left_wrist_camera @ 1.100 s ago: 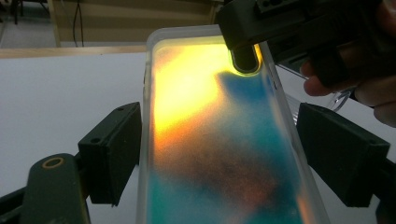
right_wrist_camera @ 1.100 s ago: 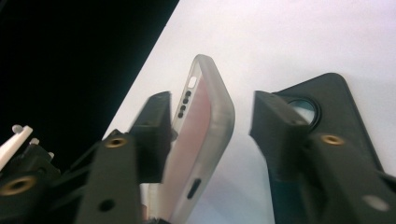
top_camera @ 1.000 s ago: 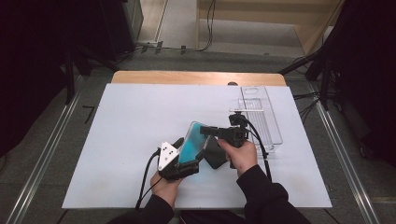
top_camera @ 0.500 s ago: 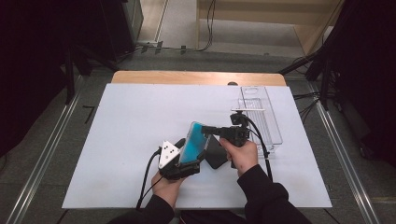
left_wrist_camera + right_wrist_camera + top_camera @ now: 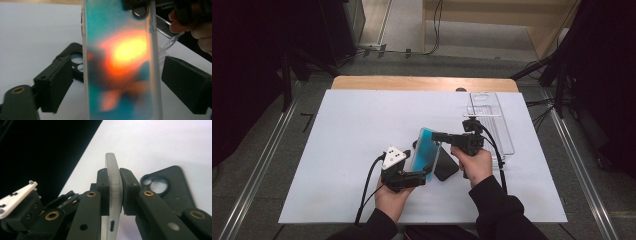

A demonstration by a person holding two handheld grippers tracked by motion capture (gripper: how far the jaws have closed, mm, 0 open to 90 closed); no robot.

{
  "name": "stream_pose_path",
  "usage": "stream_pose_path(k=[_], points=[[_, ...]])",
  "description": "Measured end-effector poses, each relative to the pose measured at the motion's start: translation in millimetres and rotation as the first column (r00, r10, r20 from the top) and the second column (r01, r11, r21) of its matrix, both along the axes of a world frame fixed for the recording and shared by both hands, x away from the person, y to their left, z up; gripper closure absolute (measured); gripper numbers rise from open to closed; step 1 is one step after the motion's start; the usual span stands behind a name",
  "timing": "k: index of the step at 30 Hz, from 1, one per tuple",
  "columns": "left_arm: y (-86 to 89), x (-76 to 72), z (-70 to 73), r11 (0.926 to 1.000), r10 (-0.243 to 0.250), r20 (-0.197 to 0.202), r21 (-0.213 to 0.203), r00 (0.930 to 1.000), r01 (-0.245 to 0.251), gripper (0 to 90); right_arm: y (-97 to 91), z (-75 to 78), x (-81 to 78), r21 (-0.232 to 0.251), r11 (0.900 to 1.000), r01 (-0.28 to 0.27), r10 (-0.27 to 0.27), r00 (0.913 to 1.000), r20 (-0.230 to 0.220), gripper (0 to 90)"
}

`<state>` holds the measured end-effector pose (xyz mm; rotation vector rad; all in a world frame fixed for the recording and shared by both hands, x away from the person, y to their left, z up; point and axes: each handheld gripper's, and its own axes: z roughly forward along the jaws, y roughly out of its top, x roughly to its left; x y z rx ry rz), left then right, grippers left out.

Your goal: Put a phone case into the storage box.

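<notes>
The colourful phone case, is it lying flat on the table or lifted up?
Lifted up: the colourful phone case stands on edge above the table, the right gripper clamping its rim.

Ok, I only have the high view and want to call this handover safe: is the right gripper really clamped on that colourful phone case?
Observer: Yes. In the right gripper view, the right gripper presses its pads on both faces of the colourful case, at its translucent rim.
Operator: Is the left one gripping it too?
Observer: No. The left gripper has just been opening its jaws. In its own view the pads stand apart on either side of the case, with a clear gap at one pad.
Operator: What is the dark slab beneath?
Observer: A black phone case lying flat, its camera cutout showing.
</notes>
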<state>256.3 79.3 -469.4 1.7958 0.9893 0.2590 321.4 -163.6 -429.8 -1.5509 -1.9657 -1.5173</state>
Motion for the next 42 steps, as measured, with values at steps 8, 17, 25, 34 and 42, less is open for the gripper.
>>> stream_pose_path(k=[8, 17, 25, 34, 42], points=[[1.0, 6.1, 8.0, 0.9983, -0.047, -0.098, 0.031, 0.9941, 0.050, 13.5, -3.3, 7.0, -3.6, -0.053, 0.9986, 0.011, -0.008, 0.9983, 0.058, 77.0], [6.5, 17.9, 21.9, 0.9899, -0.103, -0.197, 0.076, 0.9749, 0.120, 13.4, 0.9, 17.8, -12.9, -0.168, 0.9857, -0.016, 0.048, 0.9807, 0.189, 77.0], [9.1, 23.1, 33.1, 0.9788, -0.165, -0.213, 0.085, 0.9630, 0.186, 13.5, 1.8, 17.2, -13.0, -0.181, 0.9828, -0.038, 0.079, 0.9703, 0.229, 77.0], [12.9, 32.7, 38.0, 0.9558, -0.230, -0.299, 0.110, 0.9261, 0.273, 15.2, -4.3, 19.0, -12.5, -0.194, 0.9792, -0.060, 0.111, 0.9580, 0.265, 77.0], [20.3, 36.7, 42.5, 0.9261, -0.331, -0.266, 0.093, 0.9054, 0.366, 24.0, -0.4, 15.9, -14.5, -0.204, 0.9734, -0.104, 0.156, 0.9530, 0.260, 76.9]])
